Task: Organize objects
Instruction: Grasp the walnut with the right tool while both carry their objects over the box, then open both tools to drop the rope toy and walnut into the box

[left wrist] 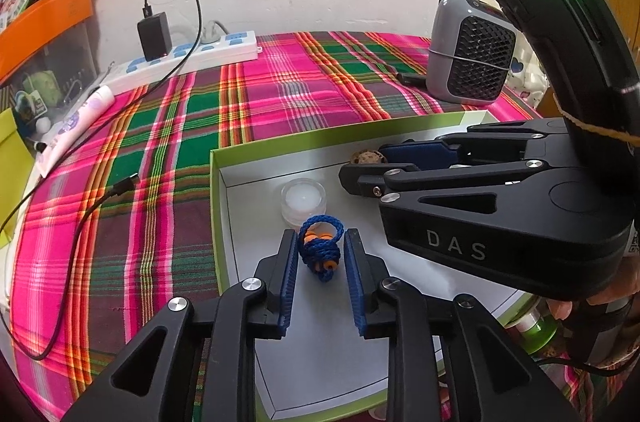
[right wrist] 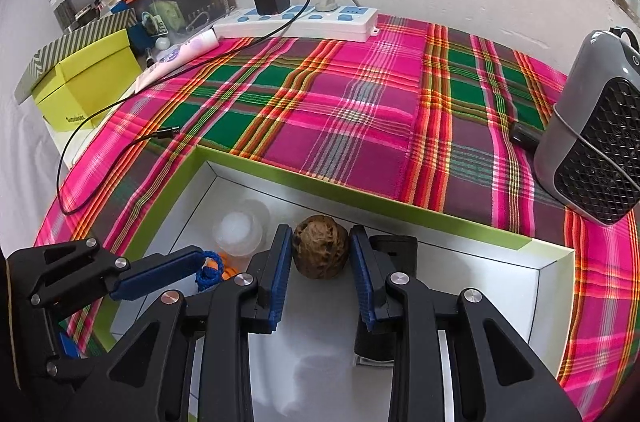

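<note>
Plaid cloth in pink and green covers the bed or table under a window wall, and both tongs work over a shallow green-rimmed box (right wrist: 400, 218) lying on it.

Between the pads of the left gripper (left wrist: 322, 254) lies a blue cord bundle with orange beads (left wrist: 320, 250), resting on the white floor of the box. A sliver of floor shows on either side of it, so the pads stand just clear: released, not grasping. Just beyond its tips sits a small clear jar (left wrist: 303, 200).

Between the pads of the right gripper (right wrist: 320, 254) sits a brown walnut (right wrist: 320, 251), also on the box floor. The left pad looks to be touching the shell; the right pad shows a thin gap, so I read this as let go too, though it is close.

Farther out stand a grey heater (right wrist: 596, 138) to the right and a white power strip (right wrist: 304, 20) against the wall.

My judgement: both things are placed in the box and this is the release step. Next, each hand should spread a little wider and lift straight back, so neither cord nor walnut gets dragged.
</note>
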`<state>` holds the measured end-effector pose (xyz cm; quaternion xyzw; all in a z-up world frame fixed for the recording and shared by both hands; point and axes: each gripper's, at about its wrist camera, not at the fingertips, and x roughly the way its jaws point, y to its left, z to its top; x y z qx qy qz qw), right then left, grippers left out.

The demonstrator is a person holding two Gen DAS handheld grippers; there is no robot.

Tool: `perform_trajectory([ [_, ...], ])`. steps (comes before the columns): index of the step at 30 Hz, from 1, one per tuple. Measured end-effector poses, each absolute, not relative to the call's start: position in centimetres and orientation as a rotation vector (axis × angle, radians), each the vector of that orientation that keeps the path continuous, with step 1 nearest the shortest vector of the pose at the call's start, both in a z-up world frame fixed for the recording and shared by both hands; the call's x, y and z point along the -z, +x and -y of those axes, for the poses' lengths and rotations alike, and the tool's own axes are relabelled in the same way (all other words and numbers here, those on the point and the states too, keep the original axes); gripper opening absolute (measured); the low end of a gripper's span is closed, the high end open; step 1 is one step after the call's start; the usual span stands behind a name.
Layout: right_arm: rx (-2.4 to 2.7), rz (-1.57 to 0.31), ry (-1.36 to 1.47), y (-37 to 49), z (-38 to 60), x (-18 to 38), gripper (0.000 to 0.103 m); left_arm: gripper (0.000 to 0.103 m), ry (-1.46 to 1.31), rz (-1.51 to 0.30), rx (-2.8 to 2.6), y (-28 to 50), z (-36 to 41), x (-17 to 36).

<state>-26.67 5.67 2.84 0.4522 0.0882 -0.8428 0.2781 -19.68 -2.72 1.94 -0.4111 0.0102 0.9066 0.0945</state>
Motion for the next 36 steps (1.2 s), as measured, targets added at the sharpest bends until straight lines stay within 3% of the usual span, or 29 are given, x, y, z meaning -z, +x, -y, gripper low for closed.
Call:
perform_trajectory([
  [4,2.271,-0.232,1.211,-26.6,-5.7,-2.9,0.039,0.024,-1.218,-0.027,-2.685,-19.6,2.7,-2.0],
  [19,2.291,-0.184,1.202,-25.7,-6.5,-3.4,0.040,0.035,-1.207,-0.013,-2.691,-18.6,3.1,-2.5],
  [36,2.319,-0.109,1.167,-22.8,-8.0,-4.8,0.040,0.036,-1.183,0.035,-2.714,-16.0,3.8,-3.6],
])
